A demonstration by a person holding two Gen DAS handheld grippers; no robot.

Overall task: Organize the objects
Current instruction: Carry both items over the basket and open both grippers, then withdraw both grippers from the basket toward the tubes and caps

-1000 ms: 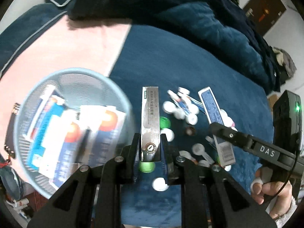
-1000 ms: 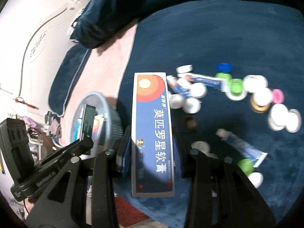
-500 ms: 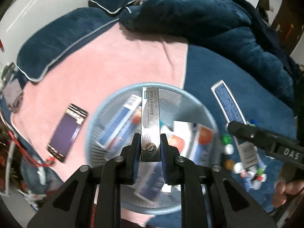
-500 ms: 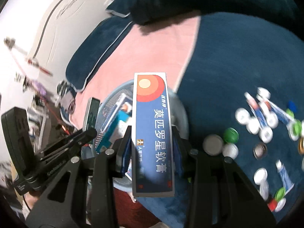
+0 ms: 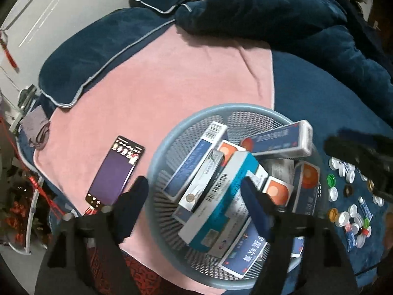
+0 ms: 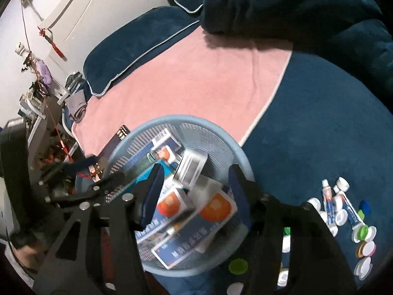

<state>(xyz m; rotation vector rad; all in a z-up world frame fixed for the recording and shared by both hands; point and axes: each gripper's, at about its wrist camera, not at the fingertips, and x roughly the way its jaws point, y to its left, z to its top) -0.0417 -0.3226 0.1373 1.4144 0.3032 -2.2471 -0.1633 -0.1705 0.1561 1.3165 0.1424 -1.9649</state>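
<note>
- Boxes [image 5: 221, 186] sit piled crosswise in the light-blue mesh basket [image 5: 162, 152], which rests on the bed where the pink blanket [image 5: 172, 73] meets the dark blue cover [image 6: 319, 127].
- Left gripper [image 5: 196, 194] hangs over the basket, jaws just opened and wide apart, nothing between them; the silver box [image 5: 203, 184] lies loose on top of the pile.
- Right gripper [image 6: 196, 191] is also above the basket, jaws just opened; the blue-and-orange box [image 6: 196, 223] lies blurred below them, pads clear of it.
- Phone [image 5: 115, 172] lies face up on the pink blanket just left of the basket.
- Loose caps [image 6: 363, 236] and small tubes [image 6: 328, 196] are scattered on the blue cover to the right, apart from the basket.
- Rumpled dark duvet [image 5: 282, 12] lies behind.
</note>
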